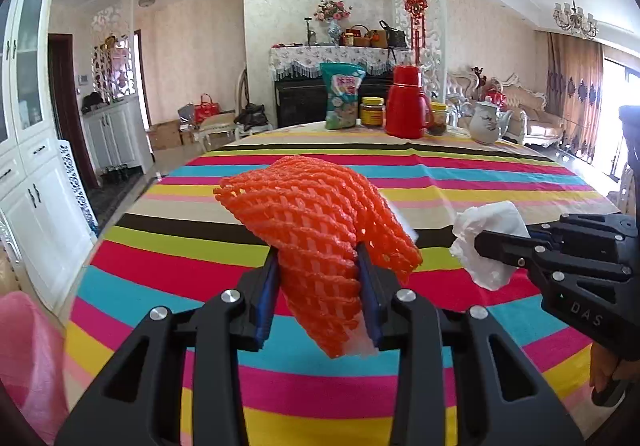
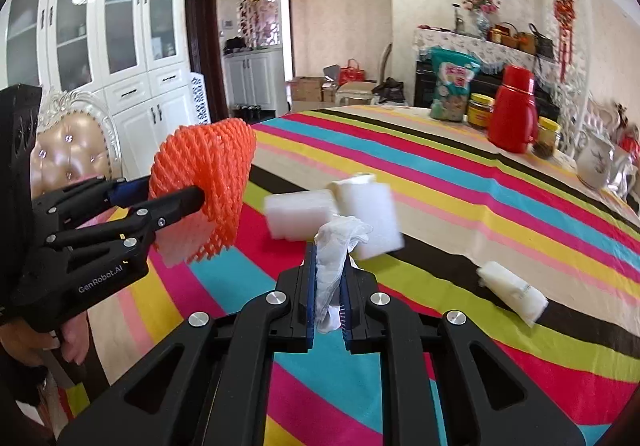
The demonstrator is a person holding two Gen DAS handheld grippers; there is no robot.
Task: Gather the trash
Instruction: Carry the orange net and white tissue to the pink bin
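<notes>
Orange foam netting (image 1: 316, 230) sits clamped between my left jaws, and I hold it raised above the striped surface (image 1: 168, 254), not touching it. My left gripper (image 1: 318, 270) bites it about halfway along; its long axis runs up and away from me, one end fanning out above the fingers and the other hanging down toward my wrist. It looks feather-light and springy, so I judge it squashes easily and could creep out of a loose hold; taking it across the narrow middle, as now, seems the safest place.

My right gripper (image 2: 328, 274) has its jaws pressed together on a crumpled white tissue (image 2: 334, 258), also held clear of the surface. The tissue stands roughly upright between the pads, its loose top flopping forward. Soft and limp, it will tear sooner than slip, so I would not tug it.

On the surface beyond my right jaws lie two white foam blocks (image 2: 360, 214), just beside each other, and further right a small white wrapper (image 2: 512, 292) lying slantwise across the stripes. The blocks look light and stiff, best gripped across their flat faces. At the far edge stands a red flask (image 2: 512, 114), well apart from the trash
</notes>
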